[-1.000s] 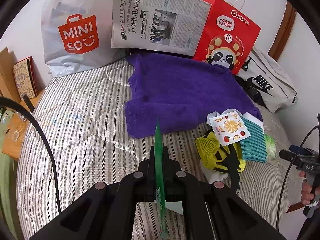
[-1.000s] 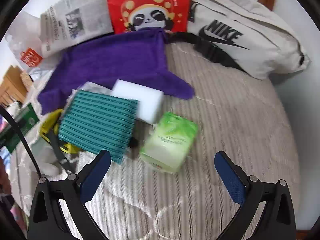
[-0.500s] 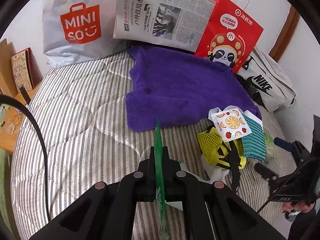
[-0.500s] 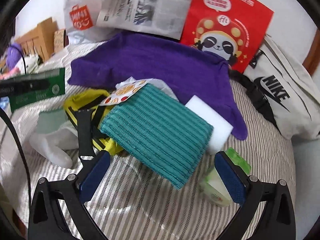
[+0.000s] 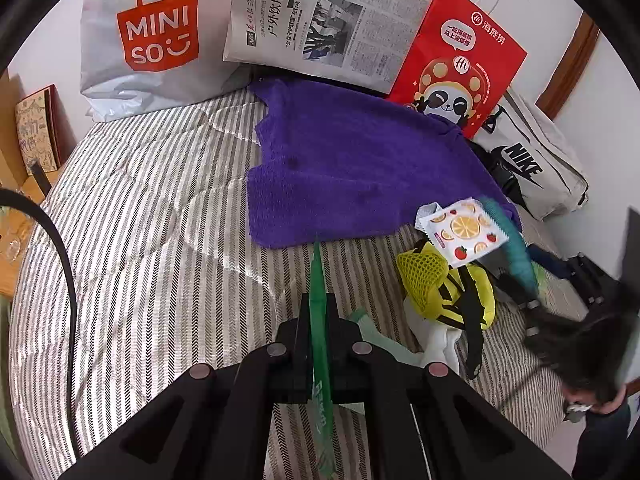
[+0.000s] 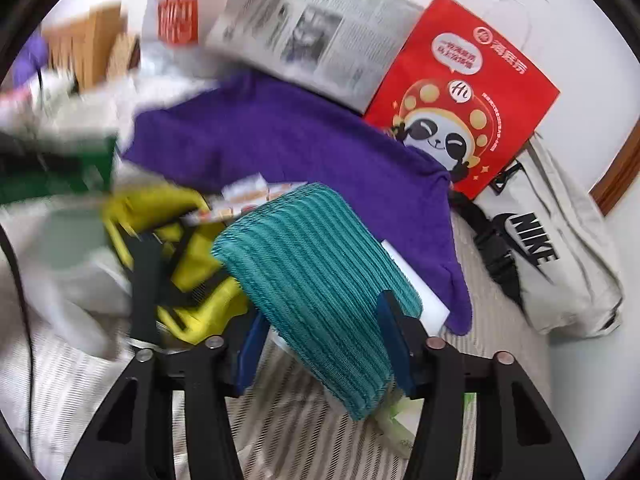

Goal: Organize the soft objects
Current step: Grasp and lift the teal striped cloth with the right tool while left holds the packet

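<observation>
Your left gripper (image 5: 319, 316) is clamped tight on a thin green packet (image 5: 318, 304), which stands edge-on between the pads and sticks out over the striped bed cover (image 5: 152, 240).

Your right gripper (image 6: 320, 344) is closing its jaws around the teal ribbed cloth (image 6: 316, 276). The cloth sits between the two blue pads (image 6: 250, 350) and its sides are already at both of them, bulging upward in the middle, so it counts as gripped. From the left wrist camera the same cloth shows as a blurred teal band at the right edge of the pile, with the right gripper dark and smeared below it.

The other soft things lie in a heap just to the left of the cloth in the right wrist view: a yellow mesh item with black straps (image 6: 180, 248), a white sachet printed with orange slices and strawberries (image 5: 460, 236) resting on top of the heap, and something white and soft (image 5: 436, 340) under the yellow piece. A white sponge block (image 6: 424, 296) peeks out from beneath the cloth's right side, partly on the purple towel (image 5: 352, 164) spread across the bed.

Along the wall stand a white MINISO bag (image 5: 156, 36), a newspaper (image 5: 320, 20) and a red panda bag (image 5: 460, 60). A pale Nike bag (image 6: 560, 248) lies at the right.
</observation>
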